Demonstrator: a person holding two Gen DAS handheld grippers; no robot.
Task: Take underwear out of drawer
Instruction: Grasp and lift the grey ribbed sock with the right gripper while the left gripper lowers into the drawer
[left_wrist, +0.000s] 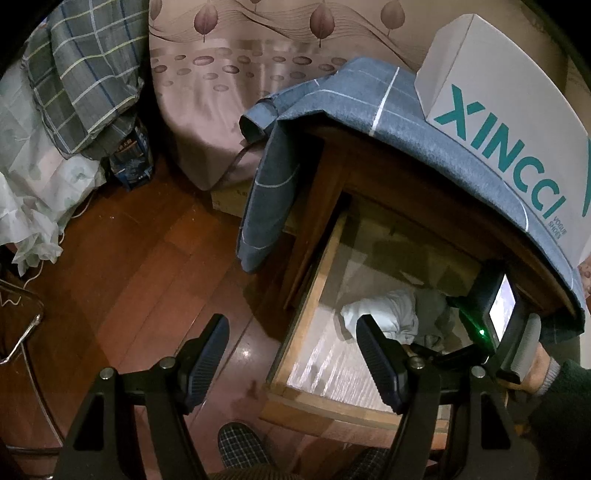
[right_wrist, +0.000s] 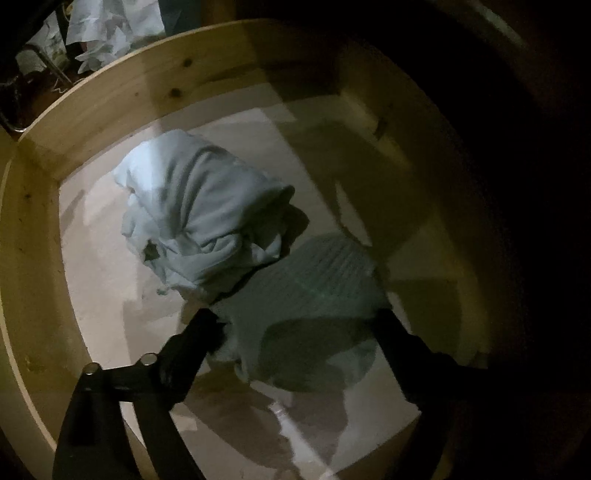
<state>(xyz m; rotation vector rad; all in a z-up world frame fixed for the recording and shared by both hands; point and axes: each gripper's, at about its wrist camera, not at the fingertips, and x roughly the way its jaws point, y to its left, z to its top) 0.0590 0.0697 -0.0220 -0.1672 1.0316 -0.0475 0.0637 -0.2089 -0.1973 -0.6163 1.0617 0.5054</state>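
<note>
The wooden drawer (left_wrist: 312, 291) stands pulled out of the bedside cabinet. On its pale bottom lie a crumpled white garment (right_wrist: 199, 221) and, beside it, a grey-green ribbed piece of underwear (right_wrist: 310, 295). My right gripper (right_wrist: 297, 328) reaches down into the drawer. Its two dark fingers stand wide, one on either side of the ribbed piece, and do not squeeze it. In the left wrist view the white garment (left_wrist: 384, 314) shows beside the right gripper's lit screen (left_wrist: 500, 312). My left gripper (left_wrist: 293, 350) hangs open over the drawer's front left corner, with nothing between its fingers.
A blue-grey cloth (left_wrist: 332, 110) covers the cabinet top, and a white shoe box (left_wrist: 509, 122) sits on it. A bed with a pink sheet (left_wrist: 221, 92) stands behind. Checked bedding (left_wrist: 81, 74) is piled at the left. On the wooden floor (left_wrist: 147, 277) is a checked slipper (left_wrist: 240, 446).
</note>
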